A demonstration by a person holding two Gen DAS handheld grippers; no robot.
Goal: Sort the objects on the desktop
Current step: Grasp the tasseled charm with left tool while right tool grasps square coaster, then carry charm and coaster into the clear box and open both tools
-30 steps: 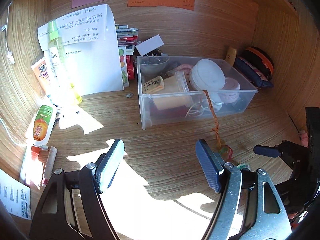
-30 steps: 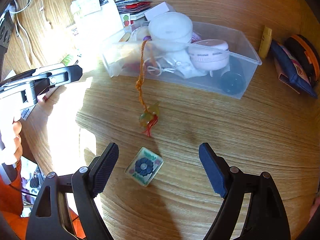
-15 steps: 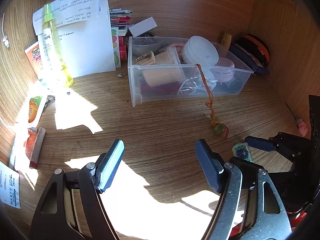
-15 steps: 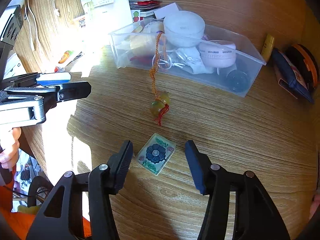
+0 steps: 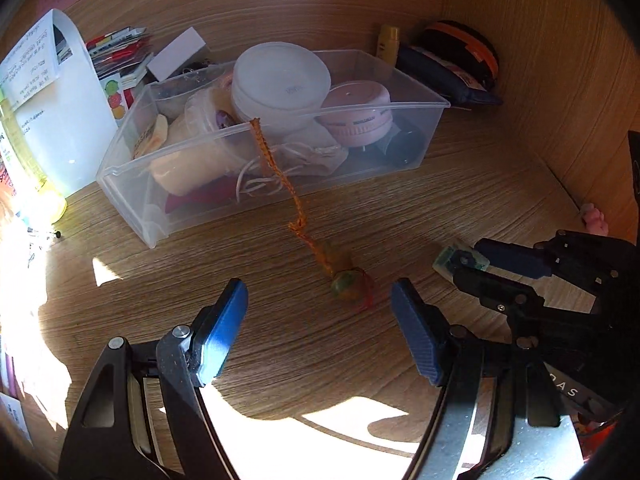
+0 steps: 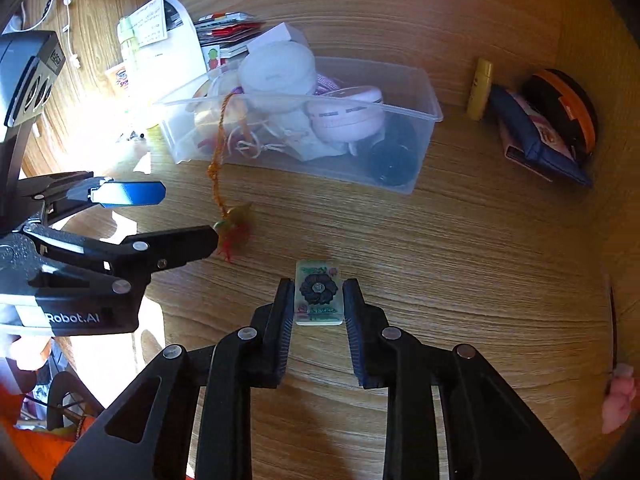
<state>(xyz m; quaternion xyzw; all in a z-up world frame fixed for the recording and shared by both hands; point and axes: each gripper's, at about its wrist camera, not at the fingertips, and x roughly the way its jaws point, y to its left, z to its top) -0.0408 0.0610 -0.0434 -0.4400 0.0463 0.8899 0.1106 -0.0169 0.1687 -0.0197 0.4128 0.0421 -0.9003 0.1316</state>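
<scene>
Right gripper (image 6: 319, 300) sits low on the desk (image 6: 460, 248) with its jaws narrowed around the small flower tile (image 6: 319, 298), one pad along each long side. Pads look to be touching or a hair off the tile edges; I can't confirm a firm clamp, and the tile is flat on the wood, not lifted.

Left gripper (image 5: 318, 312) is wide open, holding nothing, pointed at the beaded charm (image 5: 348, 286) that lies on the desk between and just beyond its fingertips. The charm's orange braided cord (image 5: 276, 168) runs up over the front wall of the clear plastic bin (image 5: 424, 102), so the far end is hooked inside the bin.

Handling guesses:
- Tile: looks like a rigid, glossy block, resin or glass-like. Probably light, stiff, slippery on the faces. Grip on the long edges as lined up now seems right. Thin profile means little pad contact, so it could squirt out or pivot if squeezed off-centre. May chip if dropped.
- Charm: small hard beads with a red tassel, on a limp cord. Light, rolls easily. Best hold is likely across the bead cluster, not the cord; the cord would slide through the pads and drag on the bin wall.

Bin is already crowded: white round lid (image 5: 282, 80), pink round case (image 5: 354, 110), white drawstring pouch (image 5: 316, 154). Drop space looks tight; the right end by the dark round object seems lowest.
</scene>
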